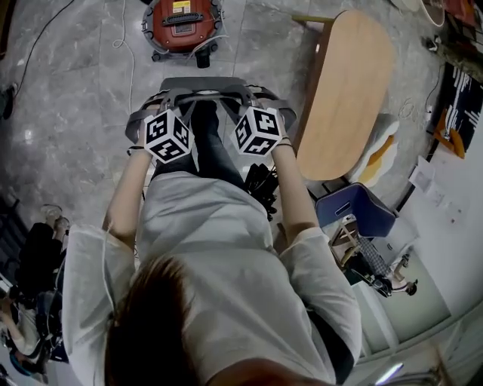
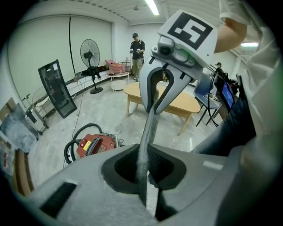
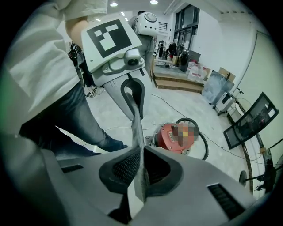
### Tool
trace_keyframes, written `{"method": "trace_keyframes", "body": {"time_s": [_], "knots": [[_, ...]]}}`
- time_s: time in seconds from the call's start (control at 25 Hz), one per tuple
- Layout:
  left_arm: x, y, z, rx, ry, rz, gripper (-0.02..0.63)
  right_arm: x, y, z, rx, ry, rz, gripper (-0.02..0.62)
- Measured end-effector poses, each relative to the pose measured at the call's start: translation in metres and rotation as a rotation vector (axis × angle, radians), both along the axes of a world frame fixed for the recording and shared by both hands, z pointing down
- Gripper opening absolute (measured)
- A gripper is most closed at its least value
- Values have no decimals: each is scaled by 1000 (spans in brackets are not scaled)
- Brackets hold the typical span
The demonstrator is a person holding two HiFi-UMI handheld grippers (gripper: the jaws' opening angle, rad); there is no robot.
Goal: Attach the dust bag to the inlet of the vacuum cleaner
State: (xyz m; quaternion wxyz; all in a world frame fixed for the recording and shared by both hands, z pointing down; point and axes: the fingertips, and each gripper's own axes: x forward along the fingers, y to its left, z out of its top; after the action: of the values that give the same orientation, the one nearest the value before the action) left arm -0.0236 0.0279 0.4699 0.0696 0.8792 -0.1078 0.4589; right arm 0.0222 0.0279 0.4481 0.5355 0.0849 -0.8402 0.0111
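A flat grey dust bag (image 2: 149, 132) is stretched edge-on between my two grippers. My left gripper (image 2: 148, 181) is shut on one end of it, and the right gripper (image 2: 155, 99) faces it with its fingers pinching the other end. In the right gripper view the same bag edge (image 3: 137, 145) runs from my right gripper (image 3: 138, 178) up to the left gripper (image 3: 132, 99). The red vacuum cleaner (image 1: 183, 22) stands on the floor ahead, beyond both grippers (image 1: 167, 102) (image 1: 260, 98). Its inlet is not visible.
An oval wooden table (image 1: 347, 90) stands to the right, with a blue chair (image 1: 355, 209) near it. The vacuum's black hose (image 2: 73, 143) curls beside it and cables lie on the floor. A fan (image 2: 89, 53) and a person (image 2: 138, 48) are far off.
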Motion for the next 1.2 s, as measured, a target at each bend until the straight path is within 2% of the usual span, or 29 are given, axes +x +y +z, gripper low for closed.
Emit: {"method": "trace_keyframes", "body": {"time_s": [0.28, 0.56, 0.88, 1.2], "knots": [[8, -5, 58, -58, 20, -32, 46, 8, -6, 59, -78, -33, 63, 28], [19, -18, 120, -102, 0, -69, 44, 20, -20, 121, -151, -48, 139, 29], [23, -30, 185, -104, -22, -96, 44, 24, -31, 189, -118, -11, 127, 28], [25, -28, 246, -117, -52, -123, 44, 28, -27, 250, -136, -1, 163, 26]]}}
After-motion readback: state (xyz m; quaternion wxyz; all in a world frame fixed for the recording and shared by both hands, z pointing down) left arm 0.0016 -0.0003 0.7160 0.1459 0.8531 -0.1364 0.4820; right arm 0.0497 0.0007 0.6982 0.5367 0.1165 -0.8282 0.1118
